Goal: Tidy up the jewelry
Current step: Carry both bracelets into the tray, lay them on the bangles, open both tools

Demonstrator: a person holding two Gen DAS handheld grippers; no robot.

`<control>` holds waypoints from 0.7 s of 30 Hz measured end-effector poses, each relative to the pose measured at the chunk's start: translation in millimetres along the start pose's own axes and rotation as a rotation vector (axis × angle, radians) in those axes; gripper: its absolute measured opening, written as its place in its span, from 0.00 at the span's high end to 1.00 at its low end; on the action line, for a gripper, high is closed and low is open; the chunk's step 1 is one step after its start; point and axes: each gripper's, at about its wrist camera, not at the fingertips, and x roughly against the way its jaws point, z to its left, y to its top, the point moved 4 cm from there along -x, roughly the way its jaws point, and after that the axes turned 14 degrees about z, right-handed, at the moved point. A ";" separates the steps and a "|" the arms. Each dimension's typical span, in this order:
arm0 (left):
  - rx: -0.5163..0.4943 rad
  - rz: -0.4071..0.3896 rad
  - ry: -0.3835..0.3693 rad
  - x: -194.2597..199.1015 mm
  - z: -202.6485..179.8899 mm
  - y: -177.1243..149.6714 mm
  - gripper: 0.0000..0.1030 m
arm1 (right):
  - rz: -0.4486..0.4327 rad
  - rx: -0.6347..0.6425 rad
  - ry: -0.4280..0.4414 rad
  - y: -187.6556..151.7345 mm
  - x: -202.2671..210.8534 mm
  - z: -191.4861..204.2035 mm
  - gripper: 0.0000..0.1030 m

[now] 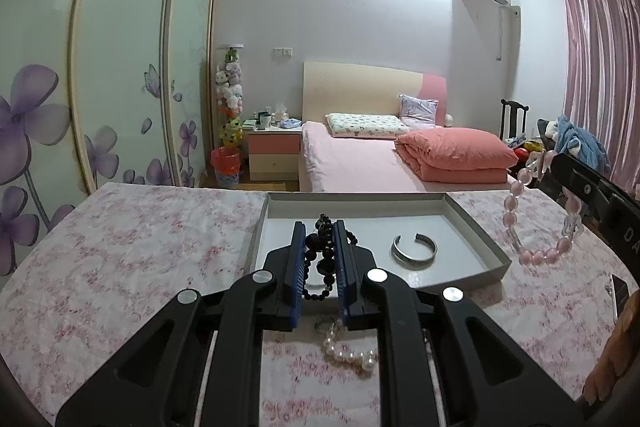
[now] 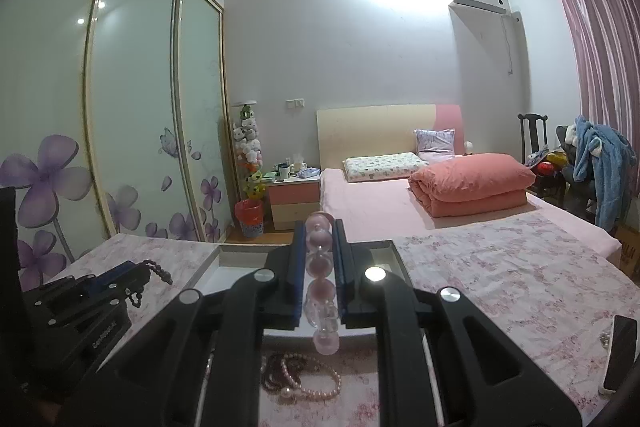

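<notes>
Bedroom setup: table under a pink floral cloth (image 1: 120,247), bed and wardrobe behind, grey shallow tray (image 1: 472,223) in the middle of the cloth.

Left gripper (image 1: 320,259): jaws nearly together, clamped on a black bead strand (image 1: 320,251), which hangs bunched between the pads, off the cloth, in front of the tray's near-left part. From the right wrist view the same gripper (image 2: 136,273) sits left of the tray with dark beads trailing off its tip.

Right gripper (image 2: 320,267): also closed down, pinching a pink bead bracelet (image 2: 320,263). In the left view the loop (image 1: 536,219) dangles free beside the tray's right wall, clear of the table.

Progress, my read:
- Done: one silver cuff bangle (image 1: 414,251) lies in the tray, right of centre. Rest of the tray floor looks bare, though the left gripper blocks part of it, so can't rule out something small there.
- In hand: black strand and pink bracelet, both lifted, neither in the tray yet.
- Left: a white pearl bracelet (image 1: 348,347) on the cloth just in front of the tray; the right view shows a pinkish pearl loop (image 2: 316,379) lying against a darker beaded piece (image 2: 276,371) in the same area. Whether the pearl items in the two views are the same one, can't tell.

So early-to-mid: one piece placed, two about to go, at least two more to fetch.
</notes>
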 end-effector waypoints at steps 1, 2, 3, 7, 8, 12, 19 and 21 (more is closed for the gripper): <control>0.000 0.001 0.000 -3.8 0.1 2.6 0.86 | 0.001 0.000 -0.001 0.7 -2.8 -0.3 0.87; -0.001 0.002 0.002 -6.4 0.2 4.1 0.86 | 0.004 -0.002 -0.002 2.7 -7.6 -1.1 0.87; -0.002 0.004 0.002 -10.7 -0.1 6.7 0.86 | 0.006 -0.005 -0.003 3.9 -11.8 -1.3 0.87; -0.004 0.011 0.004 -26.1 -1.3 13.6 0.86 | 0.021 -0.017 -0.004 10.1 -33.7 -4.5 0.87; -0.004 0.015 0.003 -32.5 -1.5 16.0 0.86 | 0.027 -0.022 -0.002 10.8 -39.2 -5.7 0.87; -0.008 0.039 -0.001 -53.1 -3.5 20.4 0.86 | 0.056 -0.038 0.003 13.3 -65.0 -9.0 0.87; -0.024 0.065 -0.005 -84.1 -8.6 27.2 0.86 | 0.126 -0.056 0.005 11.7 -111.0 -11.9 0.87; -0.024 0.073 -0.006 -90.5 -9.4 29.0 0.86 | 0.144 -0.062 0.010 12.1 -121.5 -13.1 0.87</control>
